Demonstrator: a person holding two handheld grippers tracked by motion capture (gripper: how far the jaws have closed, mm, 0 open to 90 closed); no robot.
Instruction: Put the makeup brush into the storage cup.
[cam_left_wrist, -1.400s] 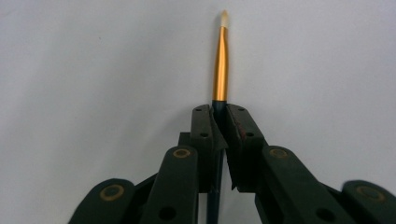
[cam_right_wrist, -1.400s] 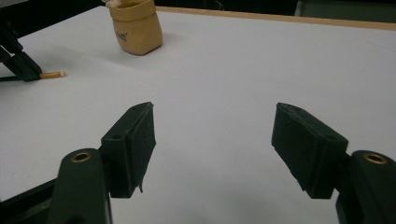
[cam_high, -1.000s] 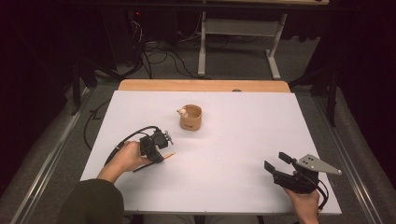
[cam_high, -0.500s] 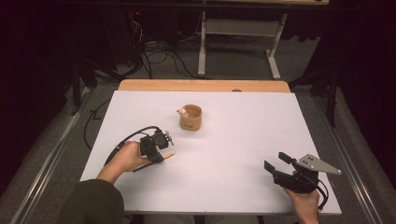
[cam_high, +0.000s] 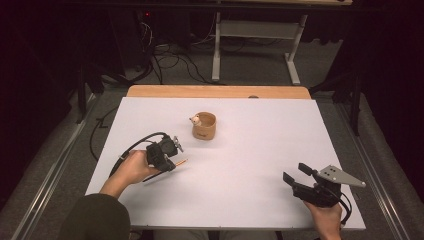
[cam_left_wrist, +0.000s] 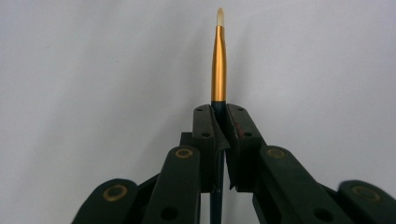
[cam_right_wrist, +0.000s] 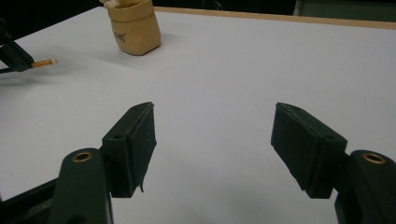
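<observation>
So the left gripper (cam_high: 172, 156) is seen low over the near-left part of the white bench (cam_high: 260, 150), held in the person's left hand (cam_high: 134, 167), and it's clamped tight on a thin brush (cam_left_wrist: 218, 60). In the left gripper view the dark handle is pinched between the two black jaws, with the gold metal collar and the pale tip sticking straight out past them over the bench. From the high view, the brush is seen lying roughly level, its tip pointed toward the middle of the bench. A small tan cup (cam_high: 204, 126) is parked further back, near the centre, well apart from the brush, with something small and pale perched at its rim; what that is can't really be made out. The right gripper (cam_high: 295, 176) is held over at the near-right corner in the right hand (cam_high: 327, 217), jaws spread wide with nothing between them, as is shown clearly in the right gripper view.
</observation>
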